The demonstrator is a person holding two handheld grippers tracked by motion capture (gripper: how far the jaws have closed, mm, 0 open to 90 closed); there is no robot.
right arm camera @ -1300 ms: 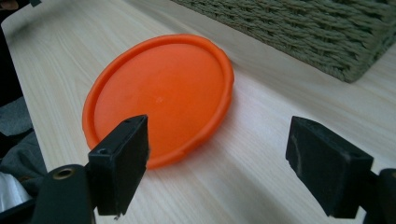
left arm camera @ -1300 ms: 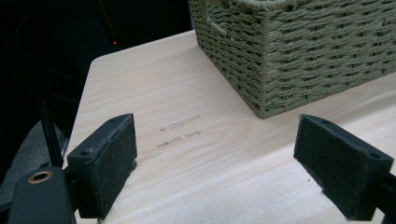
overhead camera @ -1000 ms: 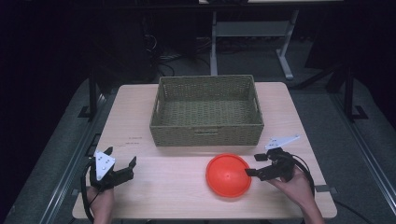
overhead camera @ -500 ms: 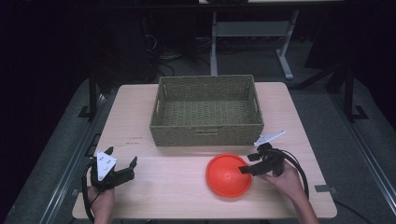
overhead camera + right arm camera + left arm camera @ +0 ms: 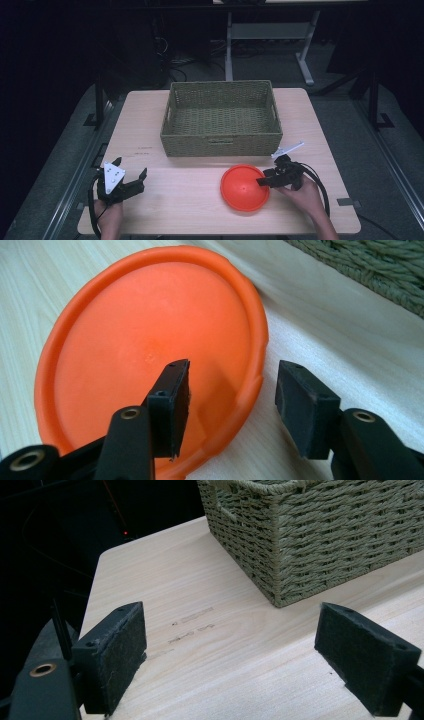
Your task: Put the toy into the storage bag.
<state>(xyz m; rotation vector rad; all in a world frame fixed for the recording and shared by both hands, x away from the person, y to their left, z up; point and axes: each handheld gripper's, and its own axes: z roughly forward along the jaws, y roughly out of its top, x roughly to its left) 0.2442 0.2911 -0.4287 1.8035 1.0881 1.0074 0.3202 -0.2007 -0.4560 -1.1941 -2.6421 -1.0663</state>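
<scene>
The right tool is straddling the near-right rim of the orange plastic plate, its jaws standing partly open: one jaw is hanging over the plate's inner face, the other is sitting outside the rim over bare wood, and neither pad is yet pressing the plastic. That is the relation the coming move is likely turning on, since the rim is running between the jaws and closing them would pinch it. From above, the right tool is reaching in from the plate's right edge, with the plate lying flat on the surface just in front of the woven basket. The basket is sitting empty, directly beyond the plate.

The left tool is resting well apart at the surface's left front corner, far from the plate, so the right hand is plainly the nearer one. Its own view is showing its jaws spread wide with nothing between them, pointing at a basket corner.

The right gripper view is giving the jaw-to-rim fit; the high view is giving the layout of plate, basket and both hands.
</scene>
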